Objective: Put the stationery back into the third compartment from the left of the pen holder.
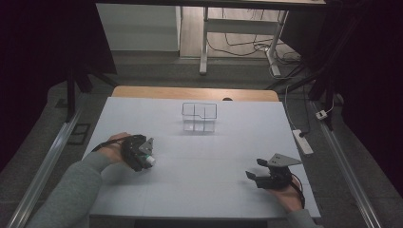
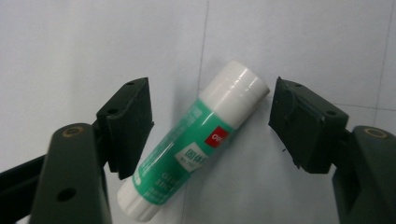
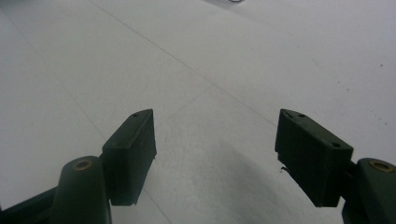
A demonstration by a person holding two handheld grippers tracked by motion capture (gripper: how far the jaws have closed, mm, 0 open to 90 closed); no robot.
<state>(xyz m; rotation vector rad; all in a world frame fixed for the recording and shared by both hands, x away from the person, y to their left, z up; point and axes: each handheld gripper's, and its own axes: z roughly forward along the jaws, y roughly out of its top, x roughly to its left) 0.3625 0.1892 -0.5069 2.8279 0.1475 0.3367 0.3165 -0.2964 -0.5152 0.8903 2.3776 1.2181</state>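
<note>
A green glue stick [image 2: 196, 140] with white cap and a red label lies slanted on the white table sheet [image 1: 214, 147]. My left gripper [image 2: 210, 121] is over it with a jaw on either side; the pads stand just off its sides, so it is open. In the high view the left gripper [image 1: 142, 154] is at the left of the sheet, with the glue stick's white end [image 1: 149, 160] showing at its tip. My right gripper [image 1: 254, 168] rests near the front right corner, open, and my right gripper [image 3: 215, 140] has bare sheet between its jaws.
A clear plastic box [image 1: 199, 116] with inner dividers stands at the far middle of the sheet. A strip of wooden tabletop [image 1: 195, 92] shows behind it. A power strip [image 1: 302, 141] lies on the floor at the right.
</note>
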